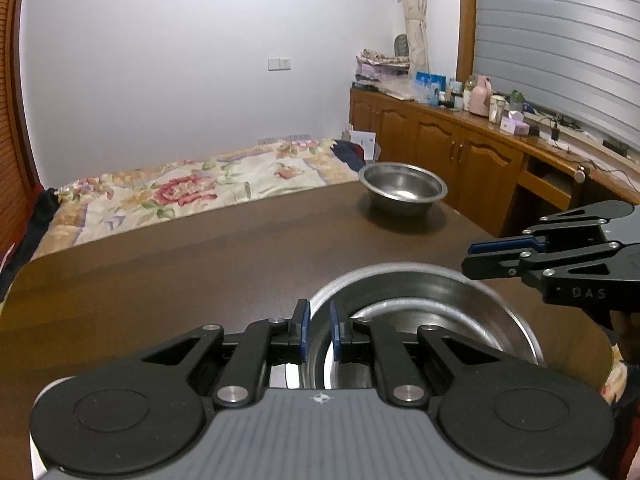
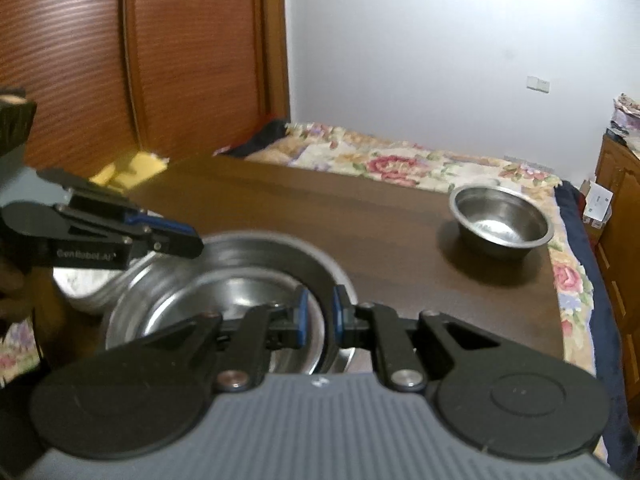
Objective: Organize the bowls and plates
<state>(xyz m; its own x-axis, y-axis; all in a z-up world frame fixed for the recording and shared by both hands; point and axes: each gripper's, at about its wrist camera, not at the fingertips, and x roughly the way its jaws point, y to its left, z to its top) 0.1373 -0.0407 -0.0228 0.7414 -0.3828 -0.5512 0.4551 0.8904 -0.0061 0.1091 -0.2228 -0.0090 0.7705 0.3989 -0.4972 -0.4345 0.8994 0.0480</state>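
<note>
Steel bowls are what matters here: a large stainless bowl [image 1: 424, 312] sits at the near edge of the dark wooden tabletop [image 1: 200, 264], and a smaller steel bowl [image 1: 402, 188] stands well apart from it, by the far corner next to the flowered bed [image 1: 180, 196]. In the right wrist view a second steel vessel appears to sit inside or under the large one, so nesting may already be started, though the blur leaves that unclear.

Both tools are placed on opposite sides of the large bowl, which suggests a two-handed lift of a wide, slippery piece. The left tongs [image 1: 319, 330] straddle its near-left rim, one blue pad outside the wall and one inside, with a narrow gap between them; whether they actually pinch the metal I cannot tell. The right tongs [image 2: 319, 318] bracket the rim on the other side in the same way, wall running between the pads, contact again uncertain.

Each tool is held low and roughly level, pointing across the bowl towards the other. In the left view the right tool's fingers seem to hover just above the rim.
</note>
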